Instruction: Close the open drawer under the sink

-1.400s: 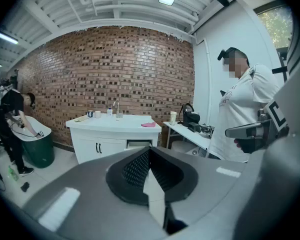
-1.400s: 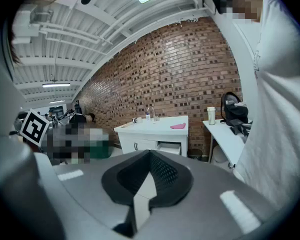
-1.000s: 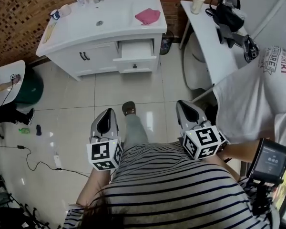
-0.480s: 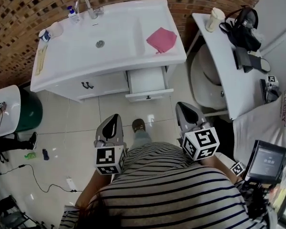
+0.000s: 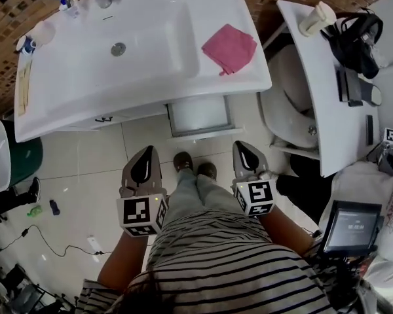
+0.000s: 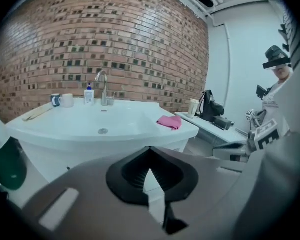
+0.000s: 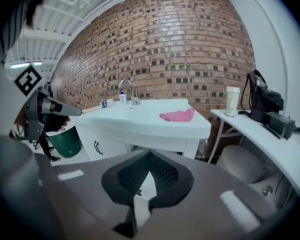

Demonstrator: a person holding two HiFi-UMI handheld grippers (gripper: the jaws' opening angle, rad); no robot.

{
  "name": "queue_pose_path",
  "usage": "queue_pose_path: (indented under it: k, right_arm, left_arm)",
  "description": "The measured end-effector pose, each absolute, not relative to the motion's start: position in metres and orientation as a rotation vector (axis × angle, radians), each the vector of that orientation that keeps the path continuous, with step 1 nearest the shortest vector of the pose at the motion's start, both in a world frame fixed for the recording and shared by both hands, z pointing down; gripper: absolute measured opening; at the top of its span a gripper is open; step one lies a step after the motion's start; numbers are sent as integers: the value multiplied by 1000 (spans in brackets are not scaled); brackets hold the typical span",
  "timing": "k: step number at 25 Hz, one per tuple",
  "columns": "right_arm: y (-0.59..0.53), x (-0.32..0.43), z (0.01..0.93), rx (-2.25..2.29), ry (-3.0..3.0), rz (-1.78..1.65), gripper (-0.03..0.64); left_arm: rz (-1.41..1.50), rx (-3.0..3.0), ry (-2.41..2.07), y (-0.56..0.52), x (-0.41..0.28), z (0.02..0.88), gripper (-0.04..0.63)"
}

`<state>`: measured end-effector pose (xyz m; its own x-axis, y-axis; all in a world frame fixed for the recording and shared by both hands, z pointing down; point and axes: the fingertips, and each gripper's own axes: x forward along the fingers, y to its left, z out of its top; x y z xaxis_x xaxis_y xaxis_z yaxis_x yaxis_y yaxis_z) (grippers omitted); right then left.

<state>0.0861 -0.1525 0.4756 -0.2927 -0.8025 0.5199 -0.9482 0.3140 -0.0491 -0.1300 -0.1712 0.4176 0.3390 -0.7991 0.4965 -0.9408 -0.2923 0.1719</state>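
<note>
Head view shows the drawer [image 5: 200,114] under the sink [image 5: 157,51] standing pulled out, so closing has not begun. The left gripper [image 5: 146,152] and right gripper [image 5: 243,148] hover before it without touching, both with jaws pressed together and empty. The whole push remains.

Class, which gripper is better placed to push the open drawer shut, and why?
Probably the right gripper: its tip sits just off a front corner of the drawer. The left gripper is farther aside. Both are shut, empty.
</note>
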Motion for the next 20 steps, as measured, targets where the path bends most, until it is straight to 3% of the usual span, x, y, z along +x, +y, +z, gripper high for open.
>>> queue_pose_path:
  k: [10,20]
  right_arm:
    - [-160,94,651,1408,-2053,649,-3]
    - [-172,92,666,1428,-2056,646,-3]
  left_arm:
    - [443,2062,-1500,-173,-109,503,15]
    - [468,2043,-1510,-185,-120,515,15]
